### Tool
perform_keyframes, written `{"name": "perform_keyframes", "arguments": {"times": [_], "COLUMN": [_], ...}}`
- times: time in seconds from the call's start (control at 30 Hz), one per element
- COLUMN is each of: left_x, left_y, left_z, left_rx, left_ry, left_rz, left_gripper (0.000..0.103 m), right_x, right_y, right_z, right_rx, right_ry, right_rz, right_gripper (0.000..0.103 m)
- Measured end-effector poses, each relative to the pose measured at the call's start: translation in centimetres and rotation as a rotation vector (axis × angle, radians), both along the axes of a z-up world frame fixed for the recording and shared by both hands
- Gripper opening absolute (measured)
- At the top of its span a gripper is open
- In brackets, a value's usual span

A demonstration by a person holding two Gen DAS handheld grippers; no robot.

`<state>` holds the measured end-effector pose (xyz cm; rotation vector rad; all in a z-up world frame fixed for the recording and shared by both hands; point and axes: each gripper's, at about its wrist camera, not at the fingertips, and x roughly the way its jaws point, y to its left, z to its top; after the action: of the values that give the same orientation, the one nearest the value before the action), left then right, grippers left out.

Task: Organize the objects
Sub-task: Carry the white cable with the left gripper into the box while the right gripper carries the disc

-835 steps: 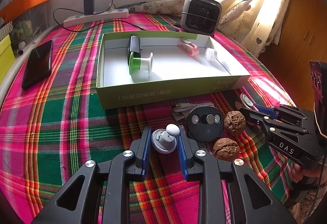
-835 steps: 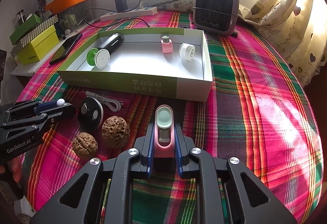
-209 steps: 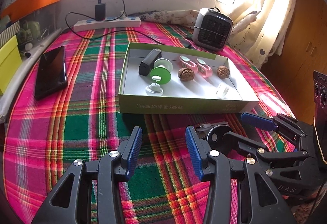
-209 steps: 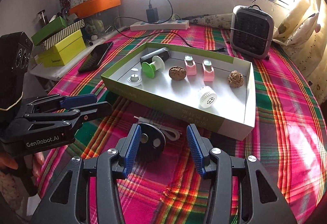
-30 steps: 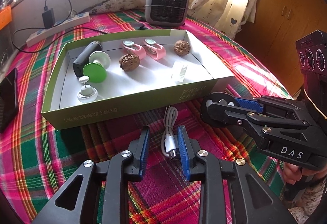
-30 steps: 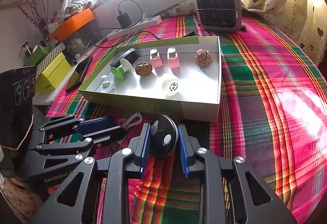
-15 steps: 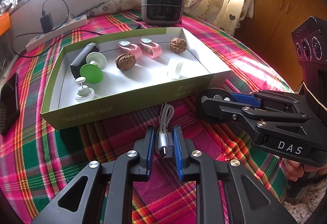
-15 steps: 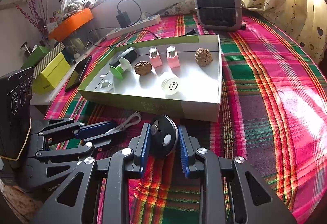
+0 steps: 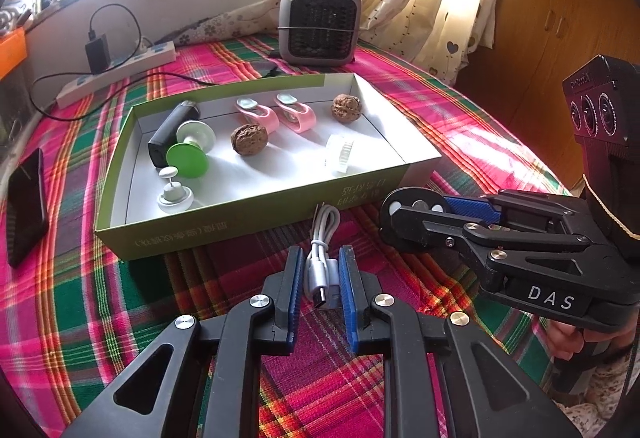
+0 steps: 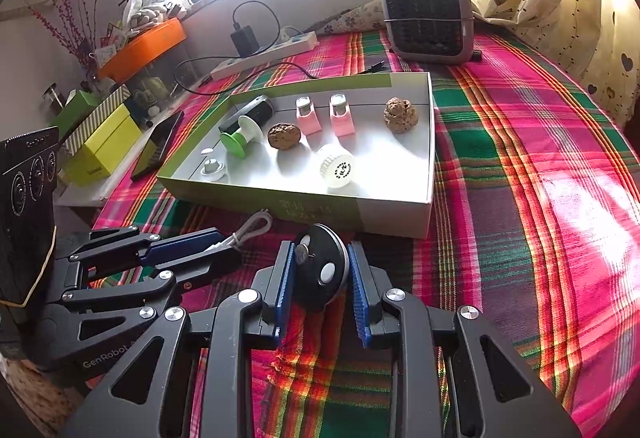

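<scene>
A green-sided white box (image 9: 256,234) (image 10: 431,142) lies on the plaid cloth and holds two walnuts (image 9: 249,134), two pink clips (image 9: 296,114), a green spool (image 9: 187,157), a black tube, a white cap (image 10: 335,165) and a small white knob (image 9: 173,192). My left gripper (image 9: 319,278) is shut on a coiled white USB cable (image 9: 320,258) just in front of the box. My right gripper (image 10: 320,278) is shut on a round black disc (image 10: 320,270), lifted near the box's front wall; it shows in the left wrist view (image 9: 412,210).
A grey heater (image 9: 320,24) stands behind the box. A power strip with charger (image 9: 116,72) lies at the back left. A black phone (image 9: 26,204) lies left of the box. Yellow and green boxes (image 10: 100,142) and an orange tray (image 10: 142,44) sit at the far left.
Both grippers have lifted a little with their loads and moved slightly closer to the box's front wall. The cable now hangs between the left fingers, off the cloth.
</scene>
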<state>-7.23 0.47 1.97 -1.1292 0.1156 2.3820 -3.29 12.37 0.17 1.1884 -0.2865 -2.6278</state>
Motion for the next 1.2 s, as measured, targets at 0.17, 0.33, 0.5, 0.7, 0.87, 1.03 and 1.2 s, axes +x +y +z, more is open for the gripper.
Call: {"name": "perform_keyframes", "arguments": {"times": [0.17, 0.33, 0.5, 0.7, 0.87, 1.03, 1.2], "left_x": [0.2, 0.4, 0.0, -0.8, -1.8, -2.7, -3.9], "left_y": [-0.3, -0.6, -0.9, -1.0, -1.2, -1.2, -1.2], "left_z": [0.8, 1.6, 2.5, 3.0, 3.3, 3.4, 3.1], "left_rx": [0.009, 0.019, 0.034, 0.039, 0.048, 0.041, 0.04], "left_ry": [0.017, 0.034, 0.049, 0.056, 0.056, 0.061, 0.049], "left_rz": [0.006, 0.019, 0.034, 0.046, 0.056, 0.062, 0.071], "left_gripper": [0.016, 0.016, 0.016, 0.016, 0.016, 0.016, 0.016], "right_x": [0.3, 0.4, 0.3, -0.4, -1.3, -2.4, -3.7], "right_y": [0.0, 0.2, 0.3, 0.9, 1.2, 1.4, 1.8], "right_z": [0.5, 1.1, 1.9, 2.8, 3.1, 3.3, 3.1], "right_rx": [-0.001, -0.003, -0.003, 0.004, 0.013, 0.02, 0.021], "right_ry": [0.012, 0.025, 0.044, 0.063, 0.066, 0.067, 0.056], "right_rz": [0.002, -0.003, -0.001, -0.007, -0.01, -0.01, -0.013], "right_gripper": [0.027, 0.027, 0.027, 0.027, 0.027, 0.027, 0.027]}}
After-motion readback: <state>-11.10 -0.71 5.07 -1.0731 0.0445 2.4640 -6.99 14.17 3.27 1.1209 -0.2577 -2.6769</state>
